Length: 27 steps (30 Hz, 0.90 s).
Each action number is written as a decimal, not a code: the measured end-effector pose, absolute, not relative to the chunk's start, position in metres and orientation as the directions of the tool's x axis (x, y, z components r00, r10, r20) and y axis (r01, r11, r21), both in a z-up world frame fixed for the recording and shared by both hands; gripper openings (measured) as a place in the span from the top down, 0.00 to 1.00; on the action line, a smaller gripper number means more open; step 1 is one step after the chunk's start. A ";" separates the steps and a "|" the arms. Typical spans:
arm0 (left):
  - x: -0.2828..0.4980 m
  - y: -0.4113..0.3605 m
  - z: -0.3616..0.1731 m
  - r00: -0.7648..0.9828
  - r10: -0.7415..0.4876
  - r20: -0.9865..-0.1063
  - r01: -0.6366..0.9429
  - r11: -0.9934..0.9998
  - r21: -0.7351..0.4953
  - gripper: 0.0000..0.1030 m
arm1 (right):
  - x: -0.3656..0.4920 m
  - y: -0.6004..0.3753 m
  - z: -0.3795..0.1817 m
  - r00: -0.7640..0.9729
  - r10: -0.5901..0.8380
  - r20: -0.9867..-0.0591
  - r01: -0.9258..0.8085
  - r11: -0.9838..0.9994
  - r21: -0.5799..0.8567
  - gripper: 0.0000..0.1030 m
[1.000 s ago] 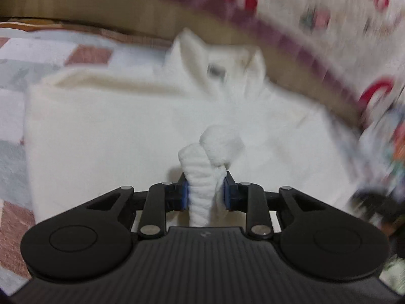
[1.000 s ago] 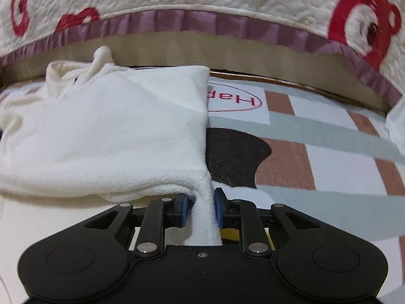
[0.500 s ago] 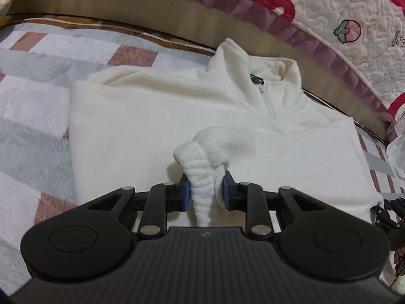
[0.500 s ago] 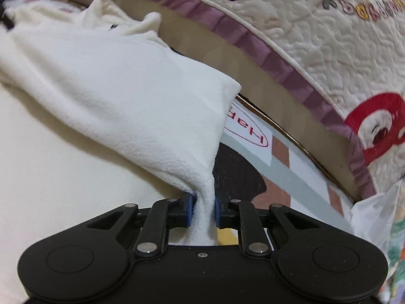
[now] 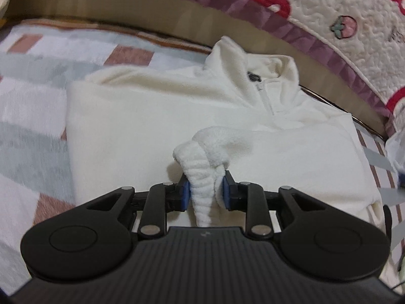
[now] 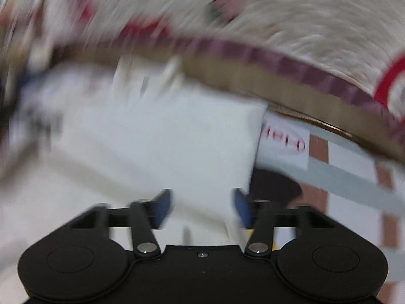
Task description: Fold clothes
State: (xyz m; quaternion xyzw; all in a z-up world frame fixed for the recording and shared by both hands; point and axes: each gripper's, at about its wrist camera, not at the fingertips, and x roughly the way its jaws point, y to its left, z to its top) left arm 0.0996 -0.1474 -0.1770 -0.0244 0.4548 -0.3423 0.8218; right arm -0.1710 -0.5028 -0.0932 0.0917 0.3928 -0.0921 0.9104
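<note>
The left gripper point(image 5: 205, 192) had its jaws clenched on a bunched ribbed cuff point(image 5: 202, 177) of the cream fleece pullover point(image 5: 162, 116). The right gripper point(image 6: 202, 209) had its jaws spread wide, released, over the blurred pullover, which lay flat on the patchwork mat point(image 5: 33, 116) near its far edge, beside the quilt point(image 5: 329, 5).

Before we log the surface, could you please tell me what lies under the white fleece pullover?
Around the white fleece pullover a patchwork mat of grey, white and brown blocks shows, so the pullover lies on it. The mat's pattern beneath the fabric is covered. The left tongs pinch a bunched cuff above it.
</note>
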 end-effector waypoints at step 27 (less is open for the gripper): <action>0.093 -0.146 -0.173 0.296 -0.580 -0.759 0.538 0.758 -0.369 0.25 | -0.071 -0.543 -0.153 0.647 -0.242 -0.723 0.431 0.898 0.084 0.75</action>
